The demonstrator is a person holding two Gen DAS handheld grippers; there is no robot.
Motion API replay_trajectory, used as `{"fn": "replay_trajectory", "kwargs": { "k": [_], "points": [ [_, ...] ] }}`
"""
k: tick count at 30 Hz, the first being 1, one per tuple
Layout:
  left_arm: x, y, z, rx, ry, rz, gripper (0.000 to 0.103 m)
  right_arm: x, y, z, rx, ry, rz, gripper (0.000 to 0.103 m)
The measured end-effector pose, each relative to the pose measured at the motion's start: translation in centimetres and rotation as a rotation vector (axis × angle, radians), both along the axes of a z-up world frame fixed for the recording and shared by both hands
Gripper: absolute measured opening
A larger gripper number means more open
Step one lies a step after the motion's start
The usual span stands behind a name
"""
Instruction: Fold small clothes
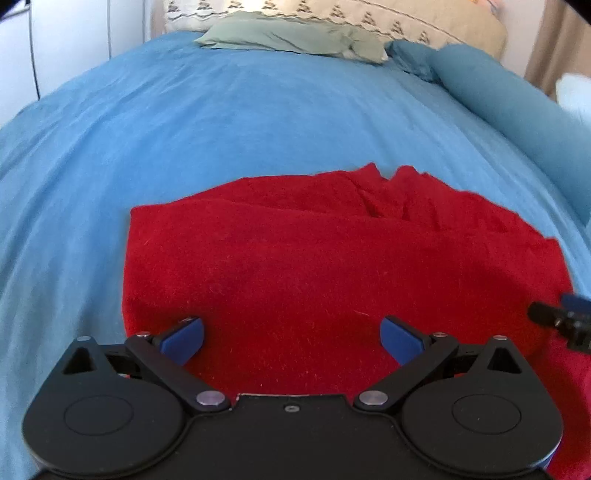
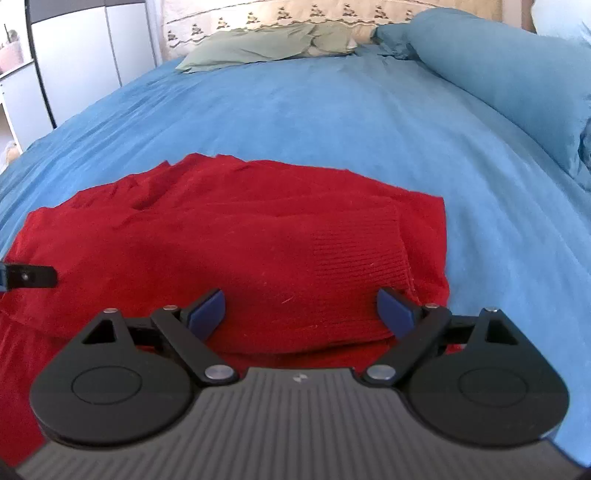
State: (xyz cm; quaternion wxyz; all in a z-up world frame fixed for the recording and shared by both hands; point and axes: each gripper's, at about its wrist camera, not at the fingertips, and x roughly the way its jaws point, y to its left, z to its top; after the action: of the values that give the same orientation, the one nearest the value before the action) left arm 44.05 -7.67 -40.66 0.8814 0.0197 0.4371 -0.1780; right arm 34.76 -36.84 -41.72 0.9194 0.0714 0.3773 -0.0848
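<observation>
A red knitted garment point(image 1: 332, 258) lies partly folded on the blue bed cover, with a layer turned over toward the far side. My left gripper point(image 1: 291, 338) hovers over its near left part, jaws wide open, nothing between the blue pads. In the right wrist view the same garment point(image 2: 240, 240) shows a ribbed cuff or hem point(image 2: 362, 266) on its right side. My right gripper point(image 2: 299, 312) is open over the near right part, with only cloth below it. The right gripper's tip point(image 1: 561, 319) shows at the right edge of the left view, and the left gripper's finger point(image 2: 29, 277) at the left edge of the right view.
The blue bed cover point(image 1: 221, 129) spreads all round the garment. A green pillow point(image 2: 266, 46) and a patterned headboard cloth point(image 2: 280, 14) lie at the far end. A long blue pillow point(image 2: 498, 74) lies on the far right. White cupboards point(image 2: 85, 48) stand left of the bed.
</observation>
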Motion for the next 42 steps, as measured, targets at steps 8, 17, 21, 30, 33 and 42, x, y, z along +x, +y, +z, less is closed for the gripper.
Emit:
{"fn": "replay_trajectory", "kwargs": {
  "k": [8, 17, 21, 30, 33, 42],
  "points": [
    [-3.1, 3.4, 2.3, -0.042, 0.056, 0.088, 0.103, -5.0, -2.7, 1.5, 0.116, 0.063, -0.11, 0.103],
    [-12.3, 7.7, 9.6, -0.023, -0.067, 0.111, 0.103, -14.4, -1.4, 9.1, 0.002, -0.069, -0.042, 0.103],
    [-18.9, 9.2, 15.3, -0.037, -0.13, 0.123, 0.103, -20.4, -0.1, 16.4, -0.078, -0.168, 0.013, 0.103],
    [-32.5, 12.4, 18.1, -0.058, 0.039, 0.226, 0.103, -33.6, 1.4, 24.4, -0.011, -0.107, 0.021, 0.103],
    [-33.9, 13.3, 14.5, -0.048, 0.119, 0.261, 0.102, -36.3, 1.8, 21.2, 0.043, -0.025, -0.026, 0.103],
    [-34.4, 14.7, 5.3, -0.063, 0.187, 0.311, 0.083, -38.2, 3.2, 8.3, 0.092, 0.166, -0.1, 0.102]
  ]
}}
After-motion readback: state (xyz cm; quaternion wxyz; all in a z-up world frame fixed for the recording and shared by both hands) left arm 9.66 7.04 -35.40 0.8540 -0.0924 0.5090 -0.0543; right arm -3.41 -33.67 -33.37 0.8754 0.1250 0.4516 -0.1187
